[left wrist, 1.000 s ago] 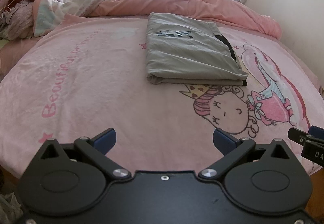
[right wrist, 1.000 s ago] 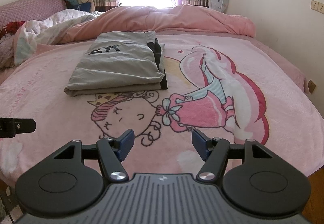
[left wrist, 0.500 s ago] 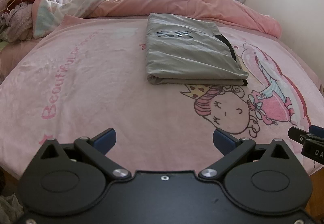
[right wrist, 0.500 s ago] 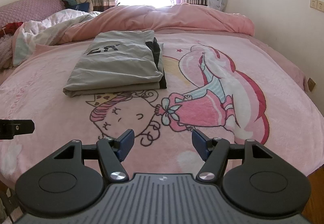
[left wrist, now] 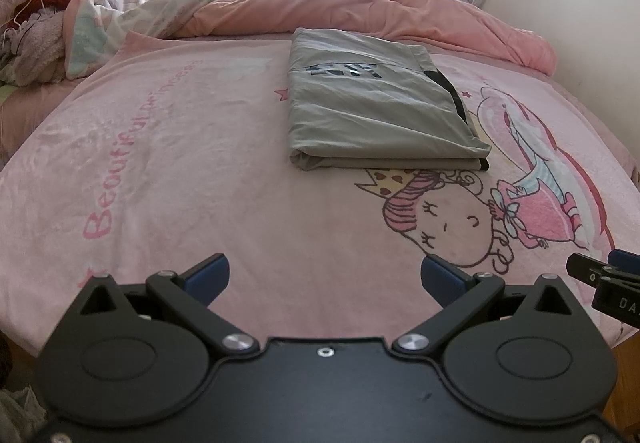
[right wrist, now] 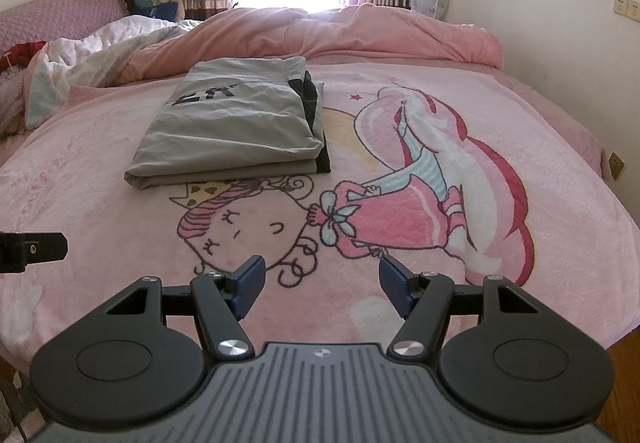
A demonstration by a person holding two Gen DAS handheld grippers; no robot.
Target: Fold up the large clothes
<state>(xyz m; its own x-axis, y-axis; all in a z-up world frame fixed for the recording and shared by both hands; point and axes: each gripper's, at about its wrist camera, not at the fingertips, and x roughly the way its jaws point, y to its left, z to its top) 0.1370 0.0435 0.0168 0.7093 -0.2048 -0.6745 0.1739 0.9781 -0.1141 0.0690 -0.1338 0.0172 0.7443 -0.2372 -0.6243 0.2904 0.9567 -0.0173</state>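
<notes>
- Grey garment (left wrist: 376, 115) (right wrist: 236, 127): folded into a flat rectangle, dark lettering on top, black trim along its right edge; lying on the pink blanket (left wrist: 192, 179) (right wrist: 520, 115), just beyond the crowned cartoon girl print (left wrist: 444, 219) (right wrist: 248, 227).
- Left gripper (left wrist: 325, 277): jaws spread wide, nothing between the blue pads, poised over the blanket's near edge, well short of the garment.
- Right gripper (right wrist: 321, 285): jaws likewise apart and empty, above the print, clear of the garment.
- Rumpled pink duvet (left wrist: 360, 7) (right wrist: 340, 31): heaped behind the garment, under the bright window.
</notes>
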